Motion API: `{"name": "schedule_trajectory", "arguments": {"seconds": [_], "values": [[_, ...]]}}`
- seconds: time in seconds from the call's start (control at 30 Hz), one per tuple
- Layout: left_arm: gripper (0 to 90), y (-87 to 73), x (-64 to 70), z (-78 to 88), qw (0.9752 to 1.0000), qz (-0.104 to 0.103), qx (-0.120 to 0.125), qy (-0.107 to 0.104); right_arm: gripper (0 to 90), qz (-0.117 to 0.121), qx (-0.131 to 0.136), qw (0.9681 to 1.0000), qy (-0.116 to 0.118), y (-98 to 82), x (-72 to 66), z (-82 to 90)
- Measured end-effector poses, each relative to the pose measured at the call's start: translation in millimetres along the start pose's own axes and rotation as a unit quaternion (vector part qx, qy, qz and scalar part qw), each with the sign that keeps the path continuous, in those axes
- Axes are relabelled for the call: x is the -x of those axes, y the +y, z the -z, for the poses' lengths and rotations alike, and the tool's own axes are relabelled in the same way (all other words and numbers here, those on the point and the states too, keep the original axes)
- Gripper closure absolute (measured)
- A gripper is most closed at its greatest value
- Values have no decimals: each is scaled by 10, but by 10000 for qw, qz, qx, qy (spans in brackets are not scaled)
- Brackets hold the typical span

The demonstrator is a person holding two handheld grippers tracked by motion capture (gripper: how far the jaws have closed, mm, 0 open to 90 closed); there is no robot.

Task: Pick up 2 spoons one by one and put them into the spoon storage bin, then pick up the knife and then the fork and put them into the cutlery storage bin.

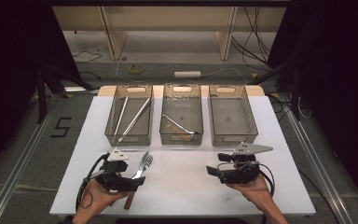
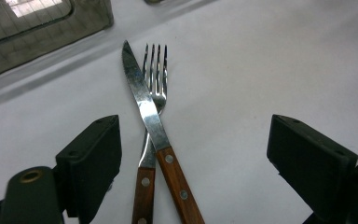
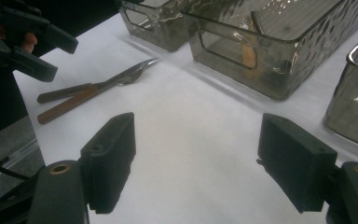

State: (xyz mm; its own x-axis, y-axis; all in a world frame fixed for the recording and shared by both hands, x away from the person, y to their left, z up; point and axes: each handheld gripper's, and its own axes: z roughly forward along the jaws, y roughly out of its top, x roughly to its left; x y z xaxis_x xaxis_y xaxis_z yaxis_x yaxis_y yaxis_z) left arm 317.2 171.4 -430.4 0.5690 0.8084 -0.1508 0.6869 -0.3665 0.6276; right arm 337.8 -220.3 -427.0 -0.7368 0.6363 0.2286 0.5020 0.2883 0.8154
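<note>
The knife (image 2: 151,126) and fork (image 2: 154,88), both wooden-handled, lie crossed on the white surface (image 1: 191,186), the knife on top, just in front of the left gripper (image 1: 137,182). Their long axes run away from that gripper toward the three clear bins (image 1: 128,135), handles nearest its fingers (image 2: 91,158). Those fingers stand wide, empty, straddling the two handles from above. The right gripper (image 1: 213,171) is well apart to the right, fingers (image 3: 109,154) wide and empty over bare surface. Judgement: the left gripper is nearer and aligned to close across the handles.
</note>
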Motion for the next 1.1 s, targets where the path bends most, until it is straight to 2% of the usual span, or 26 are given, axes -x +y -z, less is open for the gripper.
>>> {"name": "schedule_trajectory", "arguments": {"seconds": [0.27,0.4,0.77,1.1], "values": [[179,-38,-6,-11,9998,-18,-194,-22,275,-40,71,10000,-32,-31,-24,47],[184,-59,11,-26,9995,-16,-297,48,270,-42,67,10000,-24,-49,-32,67],[249,-125,30,-59,9976,-110,-683,65,271,-35,13,10000,-9,-91,-61,89],[406,-217,54,-65,9951,-204,-960,68,273,5,-26,10000,0,-97,-103,89]]}}
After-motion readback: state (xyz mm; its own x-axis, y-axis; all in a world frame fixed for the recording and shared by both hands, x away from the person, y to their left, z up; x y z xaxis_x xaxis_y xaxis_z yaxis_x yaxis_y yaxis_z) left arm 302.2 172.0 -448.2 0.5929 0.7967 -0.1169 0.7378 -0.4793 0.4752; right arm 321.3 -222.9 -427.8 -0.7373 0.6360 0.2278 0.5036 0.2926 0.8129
